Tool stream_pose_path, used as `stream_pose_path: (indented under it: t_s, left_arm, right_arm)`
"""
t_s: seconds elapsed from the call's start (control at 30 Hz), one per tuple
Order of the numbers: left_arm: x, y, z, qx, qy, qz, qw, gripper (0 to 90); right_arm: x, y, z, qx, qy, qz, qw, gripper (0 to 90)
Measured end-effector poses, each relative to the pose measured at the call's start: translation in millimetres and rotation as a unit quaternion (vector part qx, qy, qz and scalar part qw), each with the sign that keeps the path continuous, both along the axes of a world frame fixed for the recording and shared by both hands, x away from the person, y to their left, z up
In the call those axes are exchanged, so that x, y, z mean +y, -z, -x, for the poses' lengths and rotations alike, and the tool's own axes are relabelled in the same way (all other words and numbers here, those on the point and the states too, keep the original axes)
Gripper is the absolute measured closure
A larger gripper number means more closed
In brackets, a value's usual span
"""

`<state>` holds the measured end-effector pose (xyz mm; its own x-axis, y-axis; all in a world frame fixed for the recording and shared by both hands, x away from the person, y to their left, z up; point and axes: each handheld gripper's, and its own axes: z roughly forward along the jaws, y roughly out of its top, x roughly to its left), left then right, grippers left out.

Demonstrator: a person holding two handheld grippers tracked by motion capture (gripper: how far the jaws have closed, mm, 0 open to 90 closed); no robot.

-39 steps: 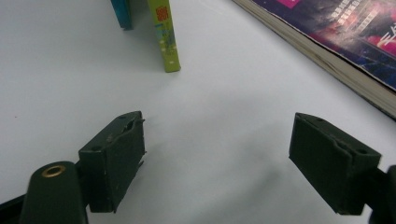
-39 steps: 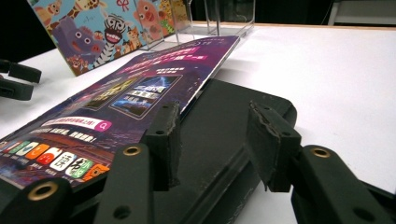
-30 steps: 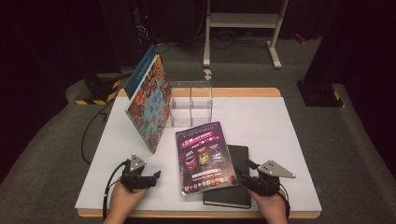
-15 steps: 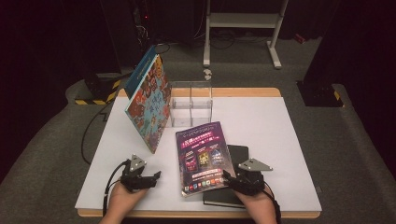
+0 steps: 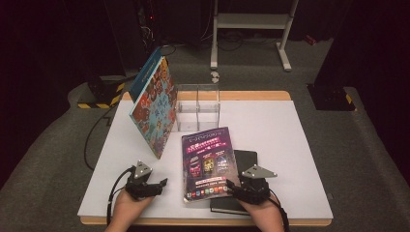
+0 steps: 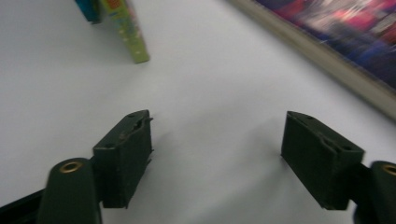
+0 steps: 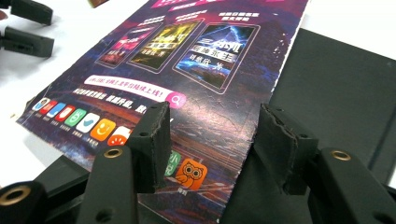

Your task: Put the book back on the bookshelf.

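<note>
A purple book [image 5: 209, 162] lies flat near the table's front, partly on top of a black notebook [image 5: 247, 162]. My right gripper [image 5: 233, 185] is open at the purple book's [image 7: 187, 60] near right corner. Its jaws [image 7: 210, 140] straddle the cover's edge where it overhangs the black notebook [image 7: 345, 84]. My left gripper [image 5: 163, 183] rests on the white table [image 5: 270, 125] left of the book. It is open [image 6: 217, 154] with bare table between the jaws, and the book's side [image 6: 345, 42] lies ahead to the right.
A large colourful book [image 5: 154, 108] leans tilted against a clear acrylic holder [image 5: 198, 108] at the back of the table. Its bottom corner [image 6: 126, 28] is in the left gripper view. The floor behind holds cables and a white stand [image 5: 251, 29].
My right gripper has moved left from the notebook's right side onto the purple book's near right corner. The left gripper has stayed put.
</note>
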<state>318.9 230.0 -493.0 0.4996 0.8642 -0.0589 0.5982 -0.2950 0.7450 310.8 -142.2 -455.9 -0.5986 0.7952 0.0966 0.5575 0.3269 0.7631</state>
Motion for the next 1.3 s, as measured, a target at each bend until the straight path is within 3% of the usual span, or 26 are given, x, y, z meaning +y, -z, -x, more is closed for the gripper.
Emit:
stream_pose_path:
  t_s: [0.23,0.37,0.7,1.0,1.17,1.3]
  left_arm:
    - [-29.8,-9.0,0.9,-0.020,0.032,0.027,0.9989,25.8]
    - [-46.5,-7.6,-2.9,-0.015,0.050,0.016,0.9985,25.4]
    - [-51.6,-0.7,-3.9,-0.009,0.056,0.007,0.9984,24.8]
    - [-54.3,1.0,-2.5,-0.013,0.057,-0.006,0.9983,25.1]
    - [-55.0,1.0,-2.0,-0.017,0.057,-0.008,0.9982,25.2]
    - [-56.0,0.8,-1.0,-0.023,0.057,-0.014,0.9980,25.3]
  right_arm:
    - [7.9,0.2,8.4,-0.001,-0.017,-0.001,0.9999,44.7]
    - [11.5,0.6,11.7,-0.003,-0.021,-0.001,0.9998,44.8]
    - [12.1,-2.6,11.6,-0.002,-0.023,-0.004,0.9997,44.1]
    - [13.6,-9.2,-4.9,-0.003,-0.019,-0.002,0.9998,43.2]
    - [16.7,-12.5,-25.9,-0.008,-0.014,0.000,0.9999,43.2]
    - [19.7,-9.7,-38.8,0.004,-0.004,0.001,1.0000,43.5]
